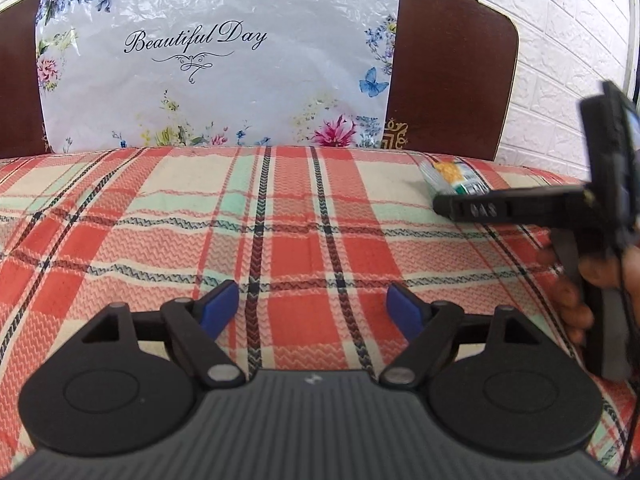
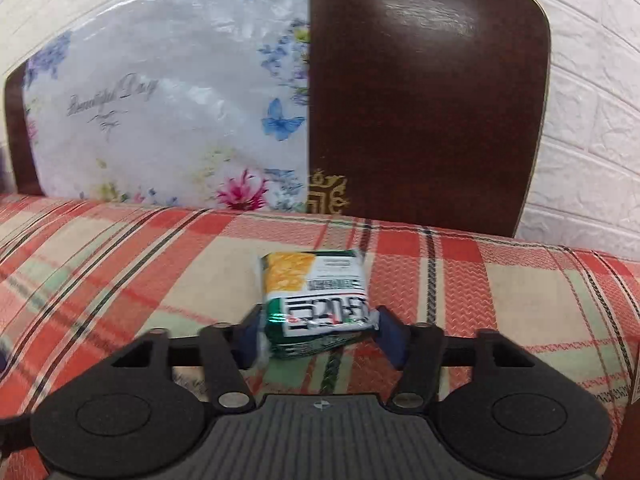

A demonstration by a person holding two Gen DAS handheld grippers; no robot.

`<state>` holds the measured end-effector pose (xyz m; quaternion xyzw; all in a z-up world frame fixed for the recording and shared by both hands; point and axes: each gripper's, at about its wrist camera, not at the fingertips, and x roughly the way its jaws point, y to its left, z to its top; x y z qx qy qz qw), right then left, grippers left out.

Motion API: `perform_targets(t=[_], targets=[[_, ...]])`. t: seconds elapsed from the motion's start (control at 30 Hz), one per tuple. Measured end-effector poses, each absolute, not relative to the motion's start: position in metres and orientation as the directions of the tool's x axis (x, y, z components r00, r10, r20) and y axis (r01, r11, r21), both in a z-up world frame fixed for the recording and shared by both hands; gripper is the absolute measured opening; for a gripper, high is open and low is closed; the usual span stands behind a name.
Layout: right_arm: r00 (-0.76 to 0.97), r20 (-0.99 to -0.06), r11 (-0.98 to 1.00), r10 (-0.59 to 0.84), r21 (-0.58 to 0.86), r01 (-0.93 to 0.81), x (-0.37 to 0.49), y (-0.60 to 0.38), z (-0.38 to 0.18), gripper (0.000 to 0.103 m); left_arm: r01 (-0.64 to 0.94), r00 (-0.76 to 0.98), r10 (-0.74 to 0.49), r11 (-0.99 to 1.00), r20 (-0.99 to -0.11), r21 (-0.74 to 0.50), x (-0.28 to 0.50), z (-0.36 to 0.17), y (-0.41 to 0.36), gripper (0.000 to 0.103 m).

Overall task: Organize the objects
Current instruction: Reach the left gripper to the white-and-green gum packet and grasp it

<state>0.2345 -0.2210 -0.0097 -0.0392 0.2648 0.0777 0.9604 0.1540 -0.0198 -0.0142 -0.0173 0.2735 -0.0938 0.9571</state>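
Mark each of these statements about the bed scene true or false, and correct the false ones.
1. The right gripper has its fingers on either side of the snack packet. True.
2. The left gripper holds a second packet. False: it is open with nothing between its fingers.
3. The floral bag printed "Beautiful Day" leans against the dark headboard. True.
4. The packet lies on a bare wooden table. False: it is on the red plaid bedcover.
5. The wall beside the headboard is white with a brick pattern. True.
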Motion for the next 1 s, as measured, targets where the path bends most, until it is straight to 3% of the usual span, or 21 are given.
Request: perform_targets(t=[0.3, 0.47, 0.53, 0.6, 0.67, 0.7, 0.77, 0.8, 1.0], targets=[[0.829, -0.544, 0.986, 0.13, -0.014, -0.164, 0.131, -0.228, -0.011, 0.048, 0.194, 0.819, -0.184, 0.98, -0.543, -0.04, 0.155, -0.013, -0.027, 0.091], [0.819, -0.567, 0.994, 0.086, -0.006, -0.109, 0.059, -0.244, -0.012, 0.048, 0.208, 0.776, -0.137, 0.977, -0.616, 0.044, 0.163, -0.005, -0.043, 0.093], [0.82, -0.571, 0.997, 0.045, -0.021, -0.069, 0.031, -0.25, -0.013, 0.048, 0.237, 0.726, -0.202, 0.971, -0.657, -0.037, 0.165, 0.01, -0.051, 0.082], [0.822, -0.57, 1.0, -0.002, -0.012, -0.006, 0.006, -0.261, -0.013, 0.048, 0.311, 0.698, -0.313, 0.943, -0.644, -0.121, 0.154, 0.029, -0.07, 0.082], [0.823, -0.563, 0.997, -0.073, -0.014, 0.079, -0.011, -0.27, -0.012, 0.048, 0.393, 0.679, -0.38, 0.911, -0.628, -0.126, 0.136, 0.045, -0.1, 0.083], [0.824, -0.556, 0.993, -0.111, -0.023, 0.119, -0.018, -0.272, -0.012, 0.052, 0.431, 0.658, -0.415, 0.892, -0.629, -0.138, 0.128, 0.05, -0.116, 0.083], [0.821, -0.545, 0.983, -0.169, -0.033, 0.181, -0.028, -0.276, -0.011, 0.081, 0.502, 0.592, -0.499, 0.843, -0.633, -0.195, 0.112, 0.056, -0.145, 0.083], [0.825, -0.537, 0.981, -0.177, -0.033, 0.19, -0.032, -0.277, -0.01, 0.085, 0.532, 0.558, -0.534, 0.818, -0.635, -0.22, 0.105, 0.057, -0.158, 0.083], [0.832, -0.534, 0.986, -0.152, -0.028, 0.162, -0.044, -0.286, -0.009, 0.086, 0.56, 0.412, -0.585, 0.768, -0.699, -0.313, 0.085, 0.034, -0.196, 0.088]])
